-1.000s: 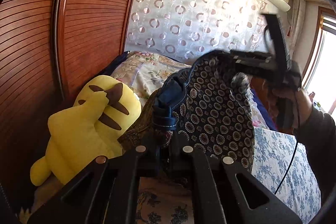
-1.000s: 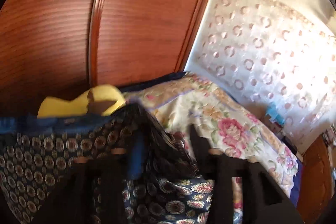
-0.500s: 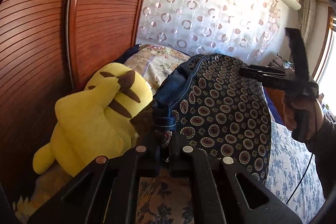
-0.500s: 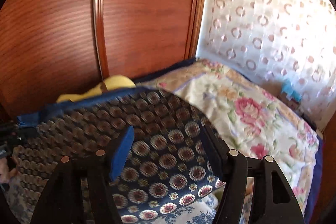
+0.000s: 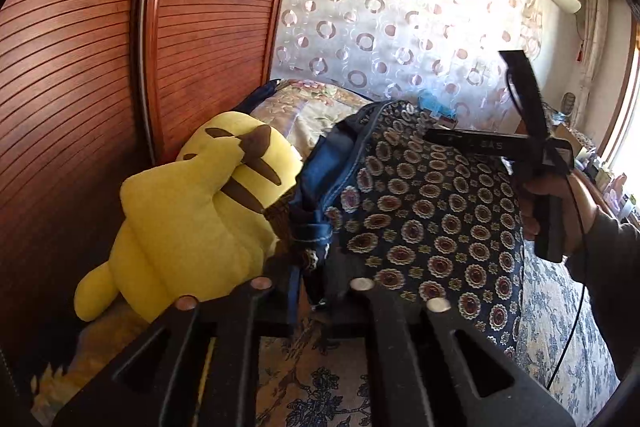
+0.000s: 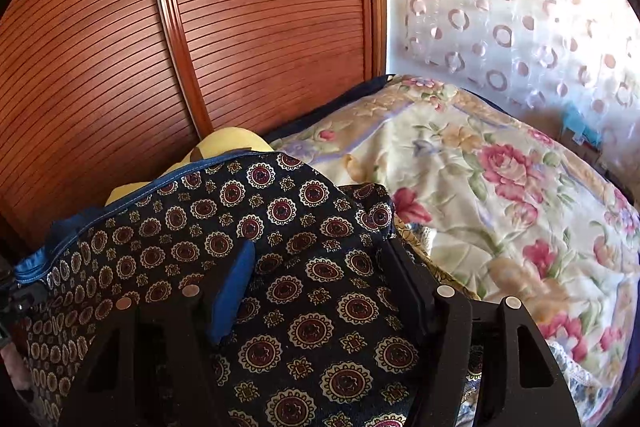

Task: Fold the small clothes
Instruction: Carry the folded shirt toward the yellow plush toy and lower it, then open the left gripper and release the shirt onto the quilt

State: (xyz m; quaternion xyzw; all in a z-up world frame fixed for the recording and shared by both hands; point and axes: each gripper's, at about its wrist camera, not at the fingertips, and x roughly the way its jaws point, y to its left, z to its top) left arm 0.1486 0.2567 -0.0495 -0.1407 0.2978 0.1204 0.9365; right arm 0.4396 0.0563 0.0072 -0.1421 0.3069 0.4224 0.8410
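Lower now than a second ago, the patterned garment (image 6: 304, 291) has sunk from its raised, stretched hang toward the bed (image 5: 560, 327), its navy medallion cloth draping in a loose mound between both tools. Behind it lie the flowered quilt (image 6: 500, 195) and, against the slatted wardrobe door (image 5: 100, 67), a yellow plush toy (image 5: 192, 219). Right tool (image 6: 320, 287) stands released, its jaws spread wide over the cloth without pinching it. Left tool (image 5: 316, 279) has just been opening its jaws, and a bunched blue hem (image 5: 316, 227) sits between them, hardly pinched if at all. Judging by the drape, the fabric is light, soft and limp; it should slip and crumple easily, so the stitched blue hem or a corner looks the surest place to take hold
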